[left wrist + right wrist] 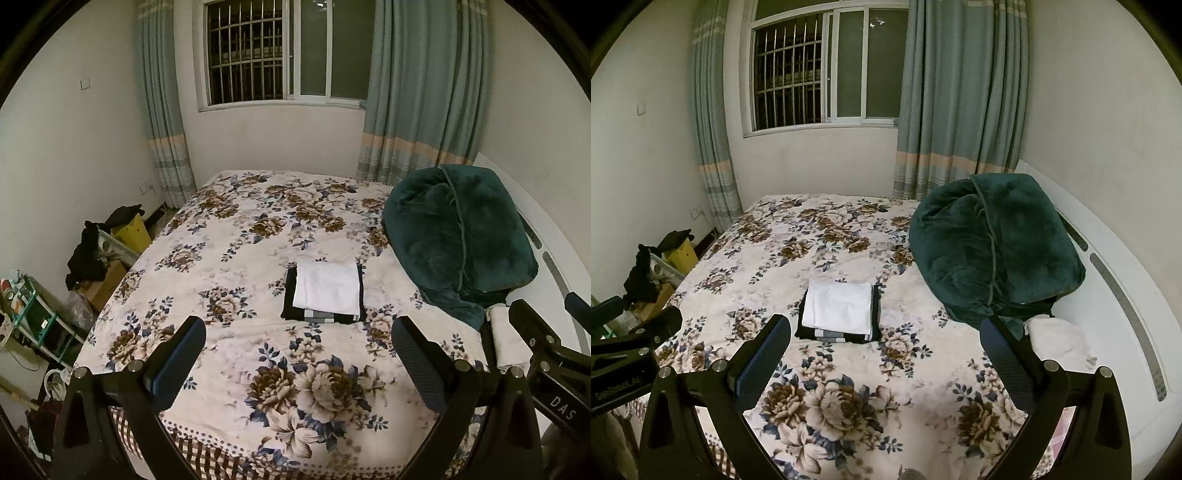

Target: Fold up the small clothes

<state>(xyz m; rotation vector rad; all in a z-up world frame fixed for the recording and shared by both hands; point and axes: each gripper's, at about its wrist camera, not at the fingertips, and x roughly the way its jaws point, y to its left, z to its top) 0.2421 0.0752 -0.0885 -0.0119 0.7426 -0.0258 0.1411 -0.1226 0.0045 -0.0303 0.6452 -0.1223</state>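
A folded white garment lies on top of a folded black garment with grey and white stripes in the middle of the floral bedspread. The stack also shows in the right wrist view, white on black. My left gripper is open and empty, held above the near part of the bed, short of the stack. My right gripper is open and empty, also short of the stack. A white cloth lies at the right by the pillow end.
A bulky dark green blanket sits at the bed's right side against the white headboard. Boxes, a yellow bin and dark clothes crowd the floor at the left. A window and curtains stand behind the bed.
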